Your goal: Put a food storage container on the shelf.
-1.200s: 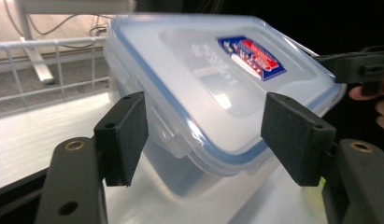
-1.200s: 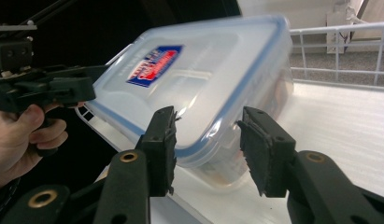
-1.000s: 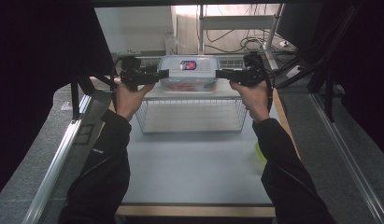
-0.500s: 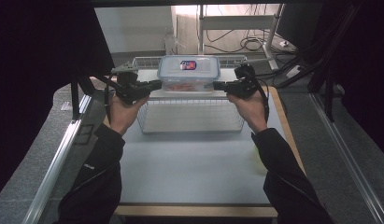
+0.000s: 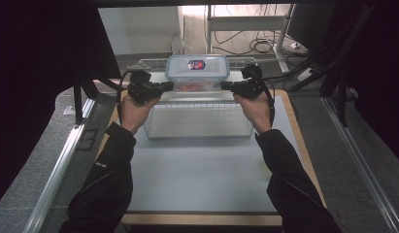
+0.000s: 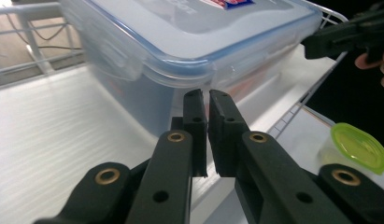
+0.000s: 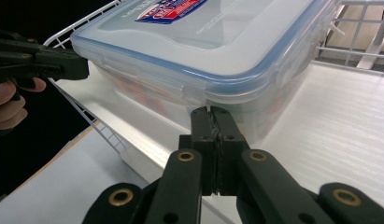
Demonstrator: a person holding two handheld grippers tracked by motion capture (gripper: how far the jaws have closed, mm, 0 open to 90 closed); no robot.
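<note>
A person's two hands reach across the pale table (image 5: 197, 170), past a wire basket (image 5: 197, 121). The left gripper (image 5: 168, 86), jaws nearly closed, and the right gripper (image 5: 225, 86), jaws pressed together, flank a lidded plastic container (image 5: 197, 68), gripping nothing. The container stands on a white shelf (image 7: 339, 121) beyond the basket.

Clear plastic food container (image 5: 197, 73) with blue-rimmed snap lid (image 7: 217, 32) closed, red-and-blue label (image 5: 196, 64) on top, reddish contents faintly visible inside, sitting upright and level at the far end of the white wire basket (image 5: 197, 124).
</note>
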